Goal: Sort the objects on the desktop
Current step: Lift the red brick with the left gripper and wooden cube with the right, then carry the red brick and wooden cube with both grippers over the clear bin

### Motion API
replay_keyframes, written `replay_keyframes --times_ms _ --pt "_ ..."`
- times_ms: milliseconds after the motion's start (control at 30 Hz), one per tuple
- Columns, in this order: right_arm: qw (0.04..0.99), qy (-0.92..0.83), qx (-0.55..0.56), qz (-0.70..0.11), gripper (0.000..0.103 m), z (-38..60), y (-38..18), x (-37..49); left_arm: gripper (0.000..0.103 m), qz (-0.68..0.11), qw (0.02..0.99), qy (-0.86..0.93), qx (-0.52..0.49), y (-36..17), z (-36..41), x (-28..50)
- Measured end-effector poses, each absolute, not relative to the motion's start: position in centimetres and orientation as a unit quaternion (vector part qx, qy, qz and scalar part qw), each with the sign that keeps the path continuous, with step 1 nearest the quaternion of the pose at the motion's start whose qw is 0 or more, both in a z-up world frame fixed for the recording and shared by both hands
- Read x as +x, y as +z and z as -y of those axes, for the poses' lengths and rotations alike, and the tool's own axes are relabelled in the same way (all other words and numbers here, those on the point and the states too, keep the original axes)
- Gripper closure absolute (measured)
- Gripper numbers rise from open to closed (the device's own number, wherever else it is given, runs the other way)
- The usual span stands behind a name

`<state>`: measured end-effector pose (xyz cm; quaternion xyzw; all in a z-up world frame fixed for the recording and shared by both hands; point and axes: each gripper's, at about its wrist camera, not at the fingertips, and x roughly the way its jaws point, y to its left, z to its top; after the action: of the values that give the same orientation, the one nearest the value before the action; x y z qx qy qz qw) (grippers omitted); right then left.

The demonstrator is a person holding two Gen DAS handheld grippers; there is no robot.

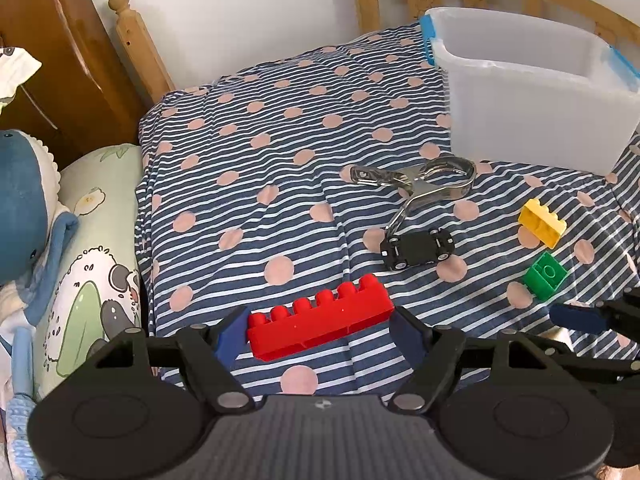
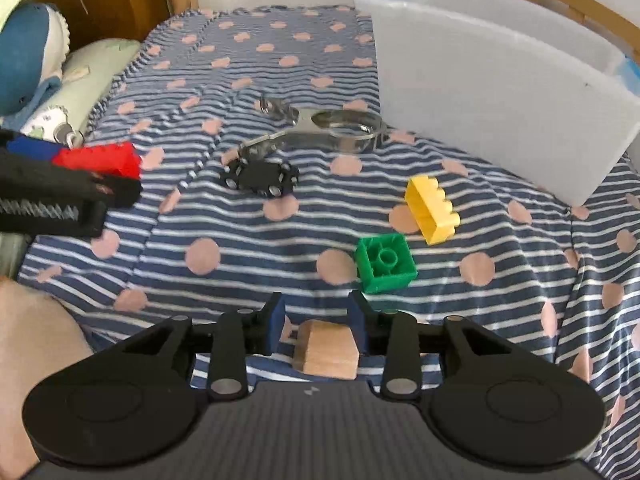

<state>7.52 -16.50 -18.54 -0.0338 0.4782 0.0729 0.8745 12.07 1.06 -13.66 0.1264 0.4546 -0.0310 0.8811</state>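
Observation:
My left gripper (image 1: pixel 318 330) is shut on a long red brick (image 1: pixel 320 322) and holds it lengthwise between its blue pads; the brick also shows in the right wrist view (image 2: pixel 100 160). My right gripper (image 2: pixel 318 326) straddles a wooden block (image 2: pixel 326 350) lying on the bed; its right pad touches the block, and a gap remains on the left. A green brick (image 2: pixel 386 262), a yellow brick (image 2: pixel 430 208), a black toy car (image 2: pixel 260 180) and a metal clamp (image 2: pixel 320 128) lie on the striped sheet (image 2: pixel 224 240).
A translucent plastic bin (image 1: pixel 532 100) with blue latches stands at the back right of the bed. A pillow (image 1: pixel 92 240) and a blue plush whale (image 1: pixel 20 208) lie to the left. A wooden bed frame (image 1: pixel 136 44) runs behind.

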Motion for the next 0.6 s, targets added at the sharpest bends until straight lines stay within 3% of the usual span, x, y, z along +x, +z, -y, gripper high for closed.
replay_keyframes --times_ms 67,600 --pt "0.872 0.074 -0.03 -0.484 0.058 16.6 -18.8 7.4 0.025 -0.456 0.88 -0.03 0.127 -13.8 -1.2 12.1" --pt "0.859 0.063 0.004 -0.508 0.058 17.7 -19.8 5.9 0.025 -0.457 0.879 -0.043 0.127 -14.0 -0.7 11.6"
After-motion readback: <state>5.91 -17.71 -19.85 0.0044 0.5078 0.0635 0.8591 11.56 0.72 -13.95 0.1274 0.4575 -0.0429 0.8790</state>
